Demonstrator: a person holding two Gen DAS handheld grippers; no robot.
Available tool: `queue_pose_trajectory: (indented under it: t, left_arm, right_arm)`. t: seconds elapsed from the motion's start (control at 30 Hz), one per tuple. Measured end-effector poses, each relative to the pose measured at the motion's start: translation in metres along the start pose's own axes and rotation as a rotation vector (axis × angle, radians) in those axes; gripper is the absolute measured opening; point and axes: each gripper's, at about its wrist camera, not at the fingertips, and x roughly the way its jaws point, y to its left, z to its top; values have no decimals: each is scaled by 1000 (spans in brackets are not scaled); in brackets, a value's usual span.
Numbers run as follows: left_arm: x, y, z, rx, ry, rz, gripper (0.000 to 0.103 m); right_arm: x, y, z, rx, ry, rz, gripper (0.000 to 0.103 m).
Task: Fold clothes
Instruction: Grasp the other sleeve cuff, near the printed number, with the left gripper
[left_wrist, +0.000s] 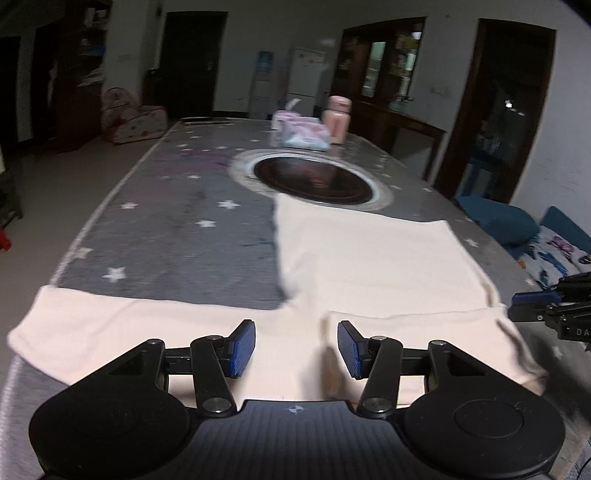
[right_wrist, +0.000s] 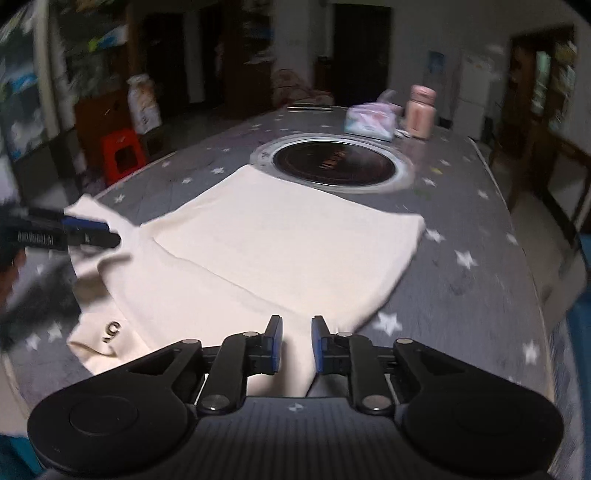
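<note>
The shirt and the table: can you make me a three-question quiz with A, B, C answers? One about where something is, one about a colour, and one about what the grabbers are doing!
1. Where is the pink bottle?
A. beyond the round cooktop
B. on the shirt
C. on the floor

2. What colour is the shirt?
A. red
B. cream
C. black

3. How is the left gripper?
A. shut on the bottle
B. open above the shirt
C. not in view

Answers: 1 A, it stands at the far end beside the tissue pack. 2 B, pale cream cloth. 3 B, its pads stand wide apart.
</note>
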Motion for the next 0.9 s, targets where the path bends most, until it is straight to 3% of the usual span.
queue_pose_trajectory:
  t: [0.07,0.33,0.4,0.47,0.9]
  left_arm:
    - [1,7,1,-3,8,18,52]
    - [15,17,-1,-19,48,59,52]
    - [18,19,-2,-22,55,66,52]
    - [18,18,-3,-11,51,72,52]
    - [21,14,-5,41,50,110,53]
  right_arm:
    - [8,-3,5,-69,12,21,28]
    - [31,-16,16,-219,91,158,27]
    - [35,-18,15,-229,114,178,21]
    - [35,-22,14,-225,122,194,6]
    - [18,-30,0,-177,81,125,2]
